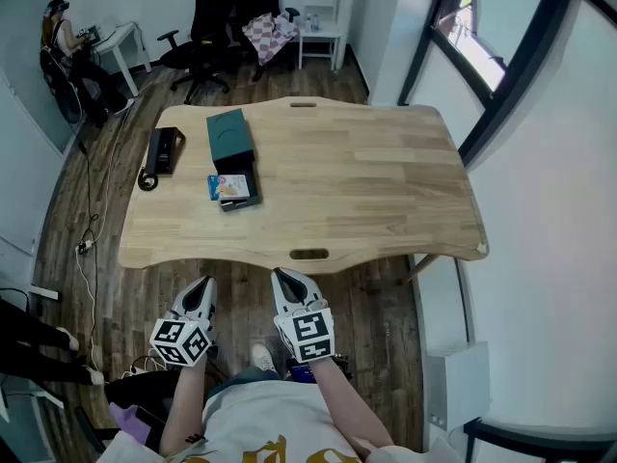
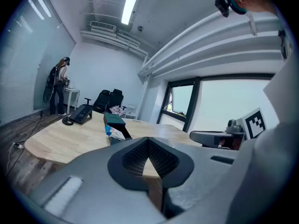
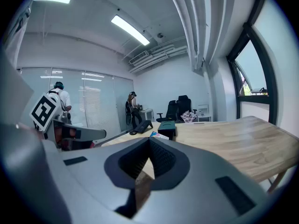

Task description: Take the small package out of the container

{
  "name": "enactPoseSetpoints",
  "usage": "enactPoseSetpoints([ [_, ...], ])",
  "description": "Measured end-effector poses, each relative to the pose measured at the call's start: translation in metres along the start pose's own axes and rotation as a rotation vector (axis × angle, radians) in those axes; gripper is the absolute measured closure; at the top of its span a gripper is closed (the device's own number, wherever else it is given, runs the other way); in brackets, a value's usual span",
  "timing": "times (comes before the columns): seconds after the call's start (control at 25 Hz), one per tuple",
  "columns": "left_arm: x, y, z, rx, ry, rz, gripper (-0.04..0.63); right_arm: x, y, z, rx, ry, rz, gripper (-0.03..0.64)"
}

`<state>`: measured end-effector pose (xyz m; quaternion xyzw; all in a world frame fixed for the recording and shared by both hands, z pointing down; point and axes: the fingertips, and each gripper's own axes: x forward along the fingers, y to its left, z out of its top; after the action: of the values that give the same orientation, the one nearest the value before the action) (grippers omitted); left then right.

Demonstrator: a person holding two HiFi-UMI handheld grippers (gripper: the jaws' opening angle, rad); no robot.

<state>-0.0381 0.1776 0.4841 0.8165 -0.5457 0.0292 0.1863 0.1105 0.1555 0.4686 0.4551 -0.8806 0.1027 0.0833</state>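
A dark teal box-shaped container [image 1: 229, 137] lies on the left part of the wooden table [image 1: 366, 181]. Its dark inner tray is slid out toward me, and a small blue and white package [image 1: 228, 186] rests on it. My left gripper [image 1: 201, 287] and right gripper [image 1: 286, 280] hang side by side below the table's near edge, well short of the container. Both are shut and hold nothing. The left gripper view shows the container [image 2: 113, 120] and package [image 2: 116, 132] far beyond its meeting jaws [image 2: 148, 148]. From the right gripper [image 3: 149, 147] the container [image 3: 167, 126] and package [image 3: 157, 135] are small and distant.
A black desk phone [image 1: 163, 150] sits left of the container, with its cord at the table's left edge. Office chairs [image 1: 217, 17] and a small white table stand beyond the far edge. A person stands at a desk at far left [image 1: 60, 37]. Cables run across the floor on the left.
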Motion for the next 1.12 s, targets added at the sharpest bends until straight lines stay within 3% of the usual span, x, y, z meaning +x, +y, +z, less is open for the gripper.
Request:
enactPoseSetpoints([
  [0.32,0.000,-0.002,0.008,-0.135,-0.045,-0.090,0.592,0.000,-0.008,-0.015,0.053,0.013,-0.021,0.612],
  [0.52,0.001,-0.003,0.009,-0.105,-0.033,-0.076,0.592,-0.001,-0.018,-0.023,0.095,0.056,-0.052,0.612],
  [0.72,-0.001,-0.011,0.023,-0.090,-0.077,-0.086,0.592,-0.008,-0.023,-0.013,0.084,0.032,-0.050,0.612],
  [0.84,-0.004,-0.011,0.028,-0.091,-0.088,-0.050,0.592,-0.012,-0.025,-0.013,0.080,0.027,-0.047,0.612],
  [1.12,-0.001,-0.004,0.032,-0.013,-0.077,0.035,0.592,-0.005,-0.031,-0.013,0.070,0.025,-0.027,0.612],
])
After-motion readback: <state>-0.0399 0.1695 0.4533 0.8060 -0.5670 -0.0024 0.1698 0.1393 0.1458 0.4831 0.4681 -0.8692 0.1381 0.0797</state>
